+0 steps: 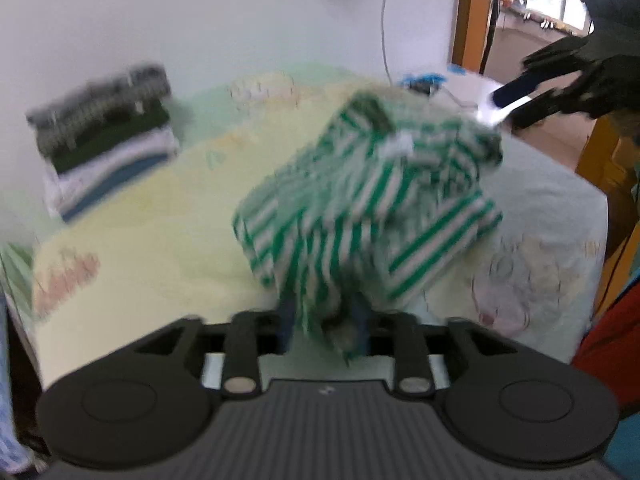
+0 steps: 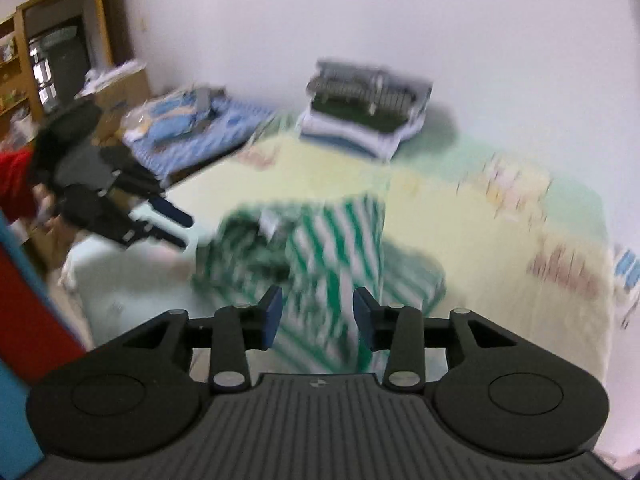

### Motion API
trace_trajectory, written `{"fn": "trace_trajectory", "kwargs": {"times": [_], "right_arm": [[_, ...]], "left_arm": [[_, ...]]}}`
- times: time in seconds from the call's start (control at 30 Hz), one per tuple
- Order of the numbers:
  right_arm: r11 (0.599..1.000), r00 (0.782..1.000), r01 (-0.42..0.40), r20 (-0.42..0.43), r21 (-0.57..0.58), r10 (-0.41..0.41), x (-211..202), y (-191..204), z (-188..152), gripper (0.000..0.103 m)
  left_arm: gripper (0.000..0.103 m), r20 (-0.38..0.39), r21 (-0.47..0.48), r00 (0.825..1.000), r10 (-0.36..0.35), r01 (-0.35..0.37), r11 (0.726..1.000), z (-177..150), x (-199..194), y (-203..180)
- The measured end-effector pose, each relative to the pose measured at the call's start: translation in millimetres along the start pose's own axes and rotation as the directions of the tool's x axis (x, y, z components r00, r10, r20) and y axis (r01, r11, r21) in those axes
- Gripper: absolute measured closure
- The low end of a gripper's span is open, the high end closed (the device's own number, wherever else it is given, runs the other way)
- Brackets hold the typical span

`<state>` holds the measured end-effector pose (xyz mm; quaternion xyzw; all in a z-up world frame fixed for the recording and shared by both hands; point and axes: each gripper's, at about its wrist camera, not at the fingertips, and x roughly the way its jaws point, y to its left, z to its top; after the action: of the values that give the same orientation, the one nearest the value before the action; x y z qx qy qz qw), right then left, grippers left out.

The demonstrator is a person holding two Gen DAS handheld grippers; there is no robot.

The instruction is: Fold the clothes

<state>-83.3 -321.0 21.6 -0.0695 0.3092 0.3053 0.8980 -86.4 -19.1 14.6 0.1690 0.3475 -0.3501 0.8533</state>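
A green-and-white striped shirt (image 1: 360, 200) lies bunched on the pale yellow bed sheet (image 1: 160, 240). In the left wrist view a fold of it hangs between the fingers of my left gripper (image 1: 323, 320), whose pads stand apart and do not press on it. The right wrist view shows the shirt (image 2: 328, 240) rising as a striped flap between the pads of my right gripper (image 2: 319, 316), which also stand wide of the cloth. Each gripper appears in the other's view with its fingers apart: the left gripper (image 2: 188, 233) left of the shirt, the right gripper (image 1: 495, 107) beyond its far corner. Both views are blurred.
A stack of folded clothes (image 1: 104, 140) (image 2: 368, 112) sits against the wall at the back of the bed. A pile of blue clothes (image 2: 192, 120) lies beside the bed. A wooden door frame (image 1: 472, 20) and shelves (image 2: 24, 60) stand beyond it. A red sleeve (image 2: 16, 184) is behind the left gripper.
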Motion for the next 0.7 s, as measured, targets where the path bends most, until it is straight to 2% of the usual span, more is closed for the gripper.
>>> {"fn": "trace_trajectory", "kwargs": {"times": [0.13,0.2,0.23,0.27,0.3,0.37,0.47,0.7], "right_arm": [[0.996,0.997,0.070,-0.020,-0.050,-0.071,43.0,8.1,-1.7,0.058],[0.995,0.995,0.088,-0.048,-0.050,-0.091,62.8,4.9,-8.3,0.058],[0.996,0.995,0.080,-0.062,-0.029,-0.082,66.7,1.6,-9.5,0.061],[0.998,0.995,0.065,-0.068,-0.022,-0.066,67.6,2.1,-9.7,0.077],[0.999,0.996,0.050,-0.074,-0.014,-0.051,68.5,2.6,-9.9,0.087],[0.999,0.997,0.024,-0.067,-0.028,-0.025,63.8,8.4,-9.8,0.091],[0.995,0.997,-0.031,-0.071,-0.092,0.024,53.3,23.3,-11.0,0.093],[0.958,0.979,-0.067,-0.205,-0.280,0.008,78.1,55.4,-45.6,0.092]], "left_arm": [[0.060,0.055,0.098,0.998,-0.015,0.010,0.995,21.3,15.0,-16.8],[0.054,0.066,0.146,0.998,-0.020,0.010,0.989,27.3,29.2,-27.3],[0.054,0.065,0.170,0.998,-0.011,0.000,0.985,28.4,37.4,-32.4],[0.054,0.063,0.183,0.998,-0.007,-0.004,0.983,28.4,42.5,-35.4],[0.064,0.061,0.196,0.998,-0.004,-0.008,0.981,28.3,47.5,-38.3],[0.081,0.055,0.185,0.998,-0.031,0.020,0.982,28.7,47.2,-38.7],[0.085,0.045,0.168,0.996,-0.081,0.073,0.983,24.3,42.6,-39.3],[0.089,-0.039,0.192,0.991,-0.125,0.130,0.973,7.1,61.5,-57.9]]}}
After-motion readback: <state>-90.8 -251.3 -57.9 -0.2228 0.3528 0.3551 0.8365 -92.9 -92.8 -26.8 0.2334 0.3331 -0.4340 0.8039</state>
